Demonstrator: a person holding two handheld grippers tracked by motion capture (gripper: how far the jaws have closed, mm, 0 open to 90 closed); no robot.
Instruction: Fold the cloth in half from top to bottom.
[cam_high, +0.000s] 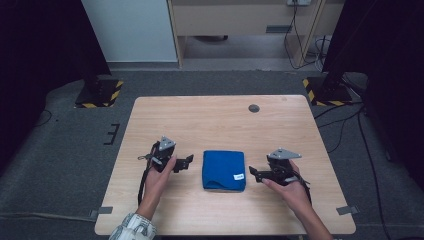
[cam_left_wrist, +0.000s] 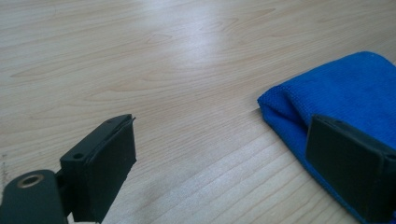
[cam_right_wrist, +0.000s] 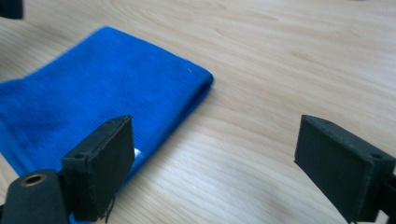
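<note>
Two grippers flank my folded blue cloth (cam_high: 224, 170), which lies flat on the wooden surface (cam_high: 210, 120) near its front edge. My left gripper (cam_high: 186, 161) sits just beside the cloth's left edge, fingers (cam_left_wrist: 105, 163) spread apart, nothing between them. My right gripper (cam_high: 254, 173) sits just off its right edge, fingers (cam_right_wrist: 100, 163) wide apart and empty.

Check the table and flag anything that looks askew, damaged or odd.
Nothing stands out. The folded blue cloth lies flat and square on the wooden table, its white tag at the near right corner. The near edge gapes slightly at the fold. The left tongs and right tongs sit open beside it.
</note>
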